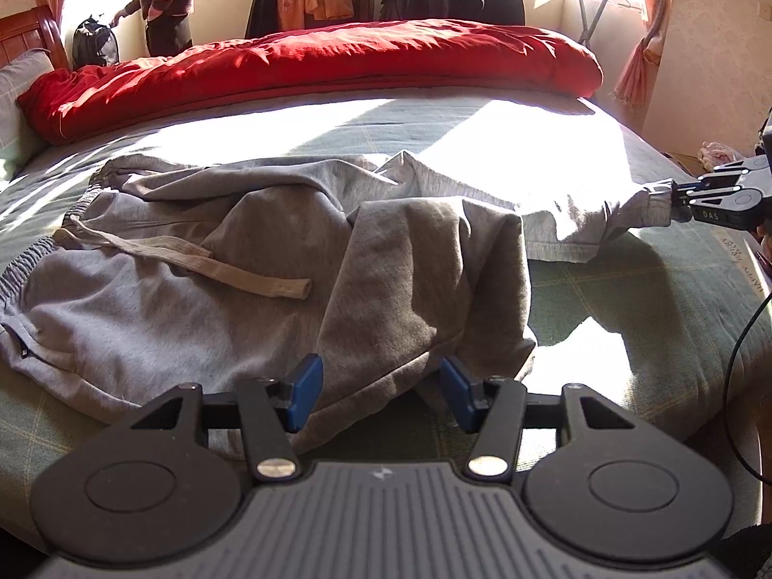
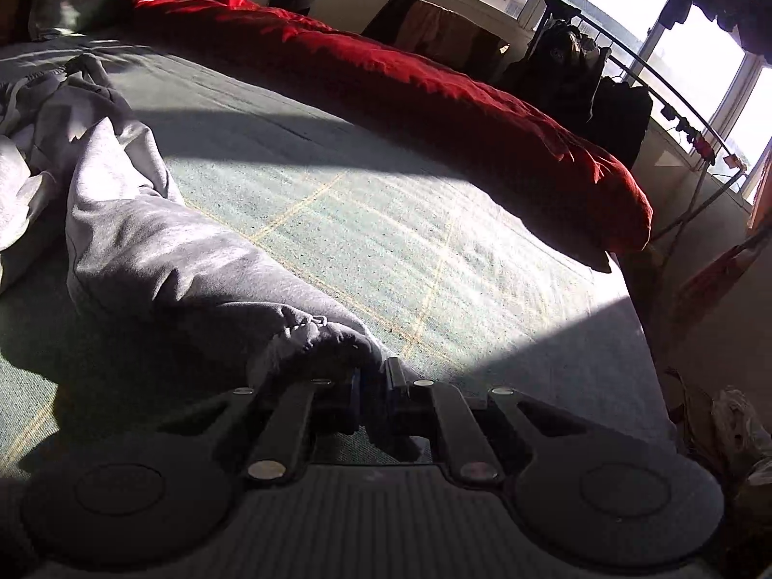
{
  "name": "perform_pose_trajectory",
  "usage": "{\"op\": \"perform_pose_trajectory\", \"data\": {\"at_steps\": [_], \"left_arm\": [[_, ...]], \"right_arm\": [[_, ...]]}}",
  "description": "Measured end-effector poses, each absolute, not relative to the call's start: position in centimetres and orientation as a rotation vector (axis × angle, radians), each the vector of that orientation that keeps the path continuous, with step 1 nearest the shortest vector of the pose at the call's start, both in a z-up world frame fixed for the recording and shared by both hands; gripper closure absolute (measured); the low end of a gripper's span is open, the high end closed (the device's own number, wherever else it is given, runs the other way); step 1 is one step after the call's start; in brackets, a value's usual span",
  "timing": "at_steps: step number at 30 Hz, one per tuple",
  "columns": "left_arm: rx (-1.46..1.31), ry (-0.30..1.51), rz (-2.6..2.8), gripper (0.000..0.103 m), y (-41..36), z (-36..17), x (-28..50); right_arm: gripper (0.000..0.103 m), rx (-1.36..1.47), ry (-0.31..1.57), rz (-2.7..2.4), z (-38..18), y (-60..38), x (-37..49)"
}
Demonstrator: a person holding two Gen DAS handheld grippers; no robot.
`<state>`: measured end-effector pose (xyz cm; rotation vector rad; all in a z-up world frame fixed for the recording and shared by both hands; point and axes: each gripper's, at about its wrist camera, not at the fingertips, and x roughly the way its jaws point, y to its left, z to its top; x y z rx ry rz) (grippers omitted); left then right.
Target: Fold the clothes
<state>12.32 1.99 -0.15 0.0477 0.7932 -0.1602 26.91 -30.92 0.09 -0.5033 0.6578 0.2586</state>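
grey sweatpants [image 1: 202,289]: rumpled on the bed [image 1: 603,289], one leg doubled over | left hand-held gripper [image 1: 381,393]: jaws apart astride the near fold, clamping nothing | right hand-held gripper [image 2: 374,386]: clamped on leg cuff [image 2: 328,337], drawn outward | step, judged: straightening the leg | next: left needs a hold; flatten | far: red quilt [image 1: 337,62]
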Motion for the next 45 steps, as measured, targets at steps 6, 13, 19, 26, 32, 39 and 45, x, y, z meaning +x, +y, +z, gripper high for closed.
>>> {"op": "perform_pose_trajectory", "data": {"at_steps": [6,13,19,26,32,39,45], "left_arm": [[0.052,0.794,-0.166,0.049,1.6,-0.1,12.3],[0.053,0.799,-0.169,0.049,1.4,-0.2,12.3],[0.046,0.793,-0.187,0.048,1.1,0.1,12.4],[0.027,0.77,-0.232,0.041,0.6,1.0,12.6],[0.014,0.742,-0.226,0.036,1.3,1.9,13.0],[-0.02,0.7,-0.156,0.032,5.2,2.4,14.9],[-0.08,0.721,-0.107,0.032,9.2,0.7,17.7]], "right_arm": [[0.092,-0.434,0.682,0.176,0.2,-34.3,26.7],[0.091,-0.438,0.748,0.159,-0.3,-36.3,25.8],[0.074,-0.346,0.797,0.178,0.1,-38.7,24.9],[0.073,-0.229,0.804,0.27,1.3,-38.0,26.1],[0.073,-0.228,0.778,0.379,2.3,-34.2,28.0],[0.073,-0.271,0.74,0.533,4.1,-26.2,32.6],[0.089,-0.23,0.79,0.703,3.9,-17.4,38.4]]}}
